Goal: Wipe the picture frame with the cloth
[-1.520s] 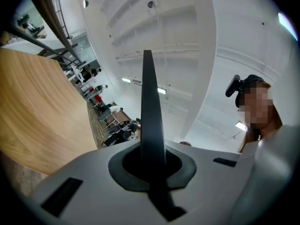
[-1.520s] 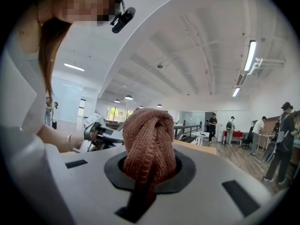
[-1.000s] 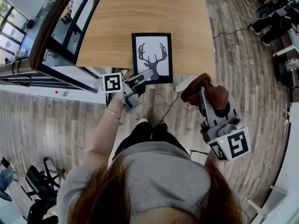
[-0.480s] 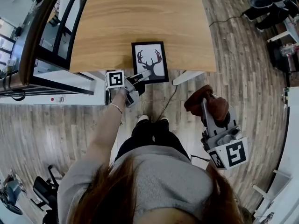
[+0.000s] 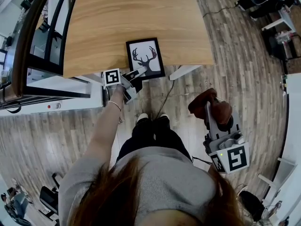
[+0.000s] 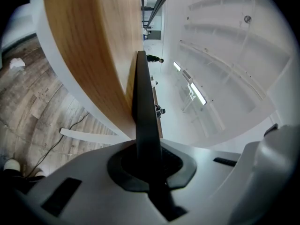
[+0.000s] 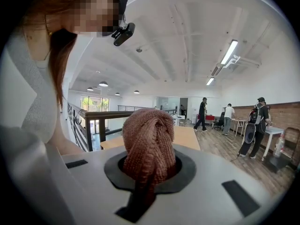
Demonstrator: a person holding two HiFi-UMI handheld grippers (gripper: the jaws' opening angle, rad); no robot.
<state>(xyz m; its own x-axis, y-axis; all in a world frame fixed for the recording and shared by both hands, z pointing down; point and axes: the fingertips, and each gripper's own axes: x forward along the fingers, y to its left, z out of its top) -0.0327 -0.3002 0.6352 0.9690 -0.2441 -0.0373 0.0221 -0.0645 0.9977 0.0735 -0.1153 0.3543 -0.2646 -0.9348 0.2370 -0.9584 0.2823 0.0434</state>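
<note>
Comparing with a second earlier: left gripper (image 5: pixel 140 73) had brought the picture frame (image 5: pixel 145 53) down. The frame lay low on the table (image 5: pixel 131 13) at the near edge, flat or close to it. Left jaws were clamped nearly shut on the frame's near corner, its dark edge filling the gap. Right gripper (image 5: pixel 208 108) was pinched on the bunched brown cloth (image 5: pixel 217 108), out over the floor, well apart from the frame. Frame looked set for wiping, but no wipe had started and the cloth had to come across first.
</note>
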